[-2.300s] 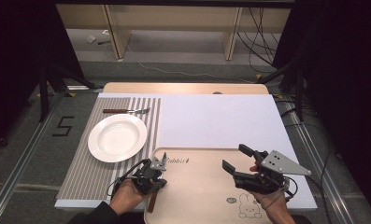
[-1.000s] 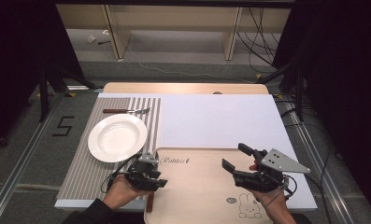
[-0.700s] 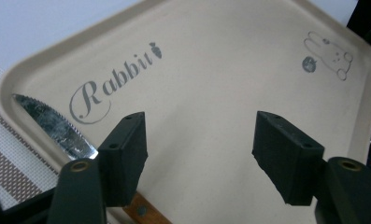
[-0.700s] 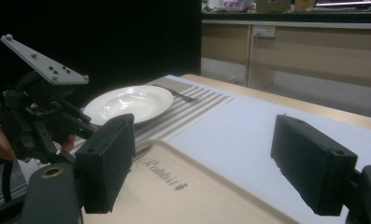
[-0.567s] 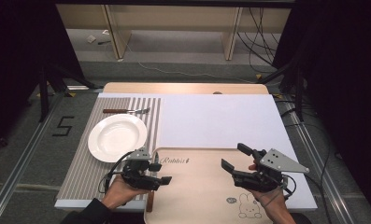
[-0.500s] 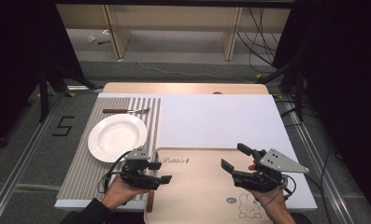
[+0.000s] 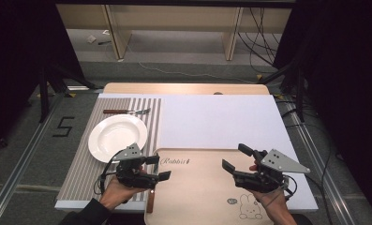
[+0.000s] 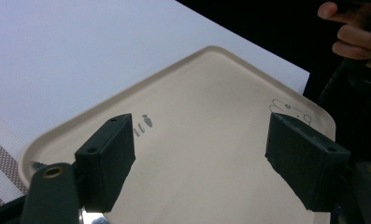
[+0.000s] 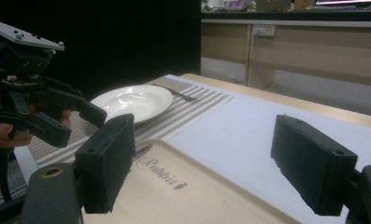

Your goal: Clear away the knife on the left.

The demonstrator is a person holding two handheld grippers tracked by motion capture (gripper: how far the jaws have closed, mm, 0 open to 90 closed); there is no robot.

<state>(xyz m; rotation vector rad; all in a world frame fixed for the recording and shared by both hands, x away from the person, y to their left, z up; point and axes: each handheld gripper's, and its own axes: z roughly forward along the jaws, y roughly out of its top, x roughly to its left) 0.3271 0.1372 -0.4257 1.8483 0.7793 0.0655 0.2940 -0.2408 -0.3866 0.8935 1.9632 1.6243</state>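
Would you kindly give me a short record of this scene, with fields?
Left gripper: open; jaws have just been opening, nothing between them; above tray's left edge
Right gripper: open, empty, above tray
Tray: beige, empty
Utensil: brown handle, lies by tray's left edge
Plate: white, empty, on striped mat
Fork: on mat, beyond plate

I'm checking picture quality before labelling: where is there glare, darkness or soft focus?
High view: sharp table, black surroundings. Left gripper view: its own jaws are soft, a bright glint sits at the bottom edge, and the tray is evenly lit. Right gripper view: glare on the plate, dark background on the left, near jaws blurred.
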